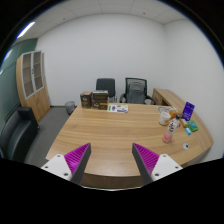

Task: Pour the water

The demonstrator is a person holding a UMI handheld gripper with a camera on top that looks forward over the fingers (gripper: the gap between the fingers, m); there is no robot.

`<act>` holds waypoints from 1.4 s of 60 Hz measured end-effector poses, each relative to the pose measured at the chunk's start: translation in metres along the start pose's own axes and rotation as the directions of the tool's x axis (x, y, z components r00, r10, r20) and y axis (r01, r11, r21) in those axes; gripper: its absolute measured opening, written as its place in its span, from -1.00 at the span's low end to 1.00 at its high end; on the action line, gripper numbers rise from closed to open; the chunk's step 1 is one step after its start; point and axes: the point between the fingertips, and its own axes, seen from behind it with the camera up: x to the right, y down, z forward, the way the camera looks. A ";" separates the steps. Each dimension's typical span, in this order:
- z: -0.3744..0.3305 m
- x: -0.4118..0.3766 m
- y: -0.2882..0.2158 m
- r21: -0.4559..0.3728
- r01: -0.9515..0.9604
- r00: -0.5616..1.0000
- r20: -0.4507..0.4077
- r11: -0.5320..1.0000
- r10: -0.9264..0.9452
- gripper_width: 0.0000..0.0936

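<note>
My gripper (111, 165) is open above the near edge of a long wooden table (110, 130); nothing stands between its magenta pads (75, 157). Well ahead and to the right, near the table's right edge, stands a small cluster: a white cup (165, 116), a bottle with an orange top (178, 121) and an orange thing (168, 139) lying on the wood. They are small from here and I cannot tell which holds water. My fingers are far from all of them.
Brown boxes (93, 99) and a small white-blue pack (118, 108) sit at the table's far end. Black office chairs (134, 89) stand behind it and another black chair (16, 132) on the left. A wooden cabinet (34, 82) lines the left wall.
</note>
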 end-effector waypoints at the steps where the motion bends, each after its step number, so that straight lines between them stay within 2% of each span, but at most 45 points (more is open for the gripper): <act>1: 0.000 0.002 0.001 -0.003 -0.004 1.000 -0.006 1.000 0.004 0.83; 14: 0.014 0.070 0.029 -0.033 -0.019 0.996 -0.083 0.999 0.016 0.83; 30: 0.044 0.211 0.078 -0.057 -0.041 0.979 -0.202 0.998 0.028 0.82; 38: 0.081 0.284 0.081 -0.024 -0.060 0.968 -0.244 0.998 0.052 0.79; 50: 0.161 0.357 0.049 0.089 -0.039 0.977 -0.206 0.995 0.057 0.78; 67: 0.279 0.386 0.040 0.112 -0.100 0.993 -0.053 0.989 0.106 0.75; 73: 0.298 0.387 0.035 0.144 -0.098 0.994 -0.032 0.985 0.104 0.59; 79: 0.307 0.389 0.030 0.171 -0.082 0.996 -0.030 0.982 0.088 0.12; 84: 0.309 0.388 0.031 0.184 -0.068 0.997 -0.034 0.981 0.075 -0.03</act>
